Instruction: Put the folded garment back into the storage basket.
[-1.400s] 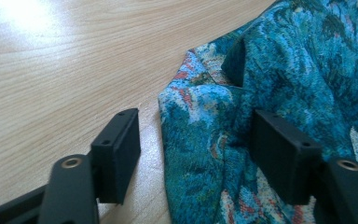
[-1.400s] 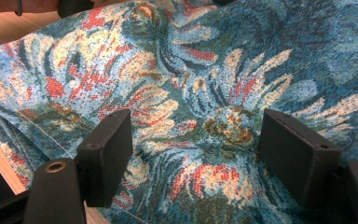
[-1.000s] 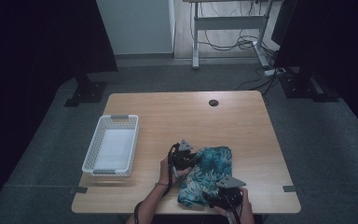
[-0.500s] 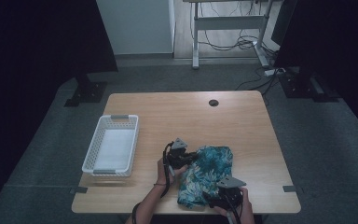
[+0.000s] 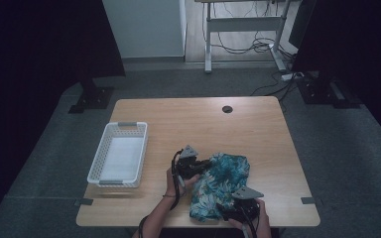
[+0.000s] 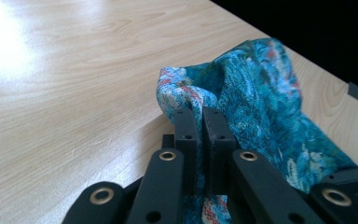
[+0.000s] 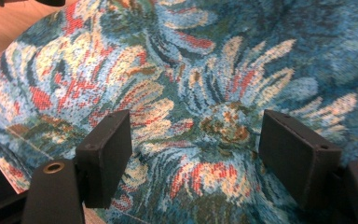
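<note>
Two grippers work a teal flowered cloth (image 5: 221,186) lying on the near right part of the wooden table (image 5: 258,134). Since a second ago the left gripper (image 5: 202,166) has pressed its jaws together on the cloth's left edge and raised that pinched fold slightly off the wood. The right gripper (image 5: 226,208) kept its place at the cloth's near end, jaws spread over the fabric; its fingertips are hard to make out from above. A white basket (image 5: 119,159) sits well apart at the left
</note>
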A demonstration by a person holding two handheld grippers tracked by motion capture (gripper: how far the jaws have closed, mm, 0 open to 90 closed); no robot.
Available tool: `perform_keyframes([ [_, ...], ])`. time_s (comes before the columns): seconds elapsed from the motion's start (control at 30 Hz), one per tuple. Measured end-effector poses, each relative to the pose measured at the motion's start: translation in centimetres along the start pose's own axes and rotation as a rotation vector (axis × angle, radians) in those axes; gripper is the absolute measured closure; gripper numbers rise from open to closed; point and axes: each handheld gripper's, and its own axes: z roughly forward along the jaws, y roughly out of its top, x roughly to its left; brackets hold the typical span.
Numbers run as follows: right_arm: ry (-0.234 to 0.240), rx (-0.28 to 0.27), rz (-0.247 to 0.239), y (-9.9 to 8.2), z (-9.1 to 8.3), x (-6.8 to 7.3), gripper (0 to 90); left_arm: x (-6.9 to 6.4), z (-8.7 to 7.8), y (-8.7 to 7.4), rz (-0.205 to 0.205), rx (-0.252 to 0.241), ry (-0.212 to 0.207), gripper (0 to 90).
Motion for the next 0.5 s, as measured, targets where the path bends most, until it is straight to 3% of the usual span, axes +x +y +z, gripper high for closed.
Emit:
perform_keyframes([
  [0.17, -0.021, -0.027, 0.006, -0.04, -0.76, -0.23, 23.6, 0.26, -0.39, 0.17, -0.015, -0.012, -0.001, 85.7],
  [0.4, -0.160, -0.005, -0.017, -0.01, -0.55, -0.13, 13.6, 0.62, -0.50, 0.00, -0.032, -0.013, -0.005, 85.7],
  [0.5, -0.180, 0.004, -0.022, 0.03, -0.37, -0.07, 12.7, 0.57, -0.37, -0.02, -0.032, -0.012, -0.006, 85.7],
])
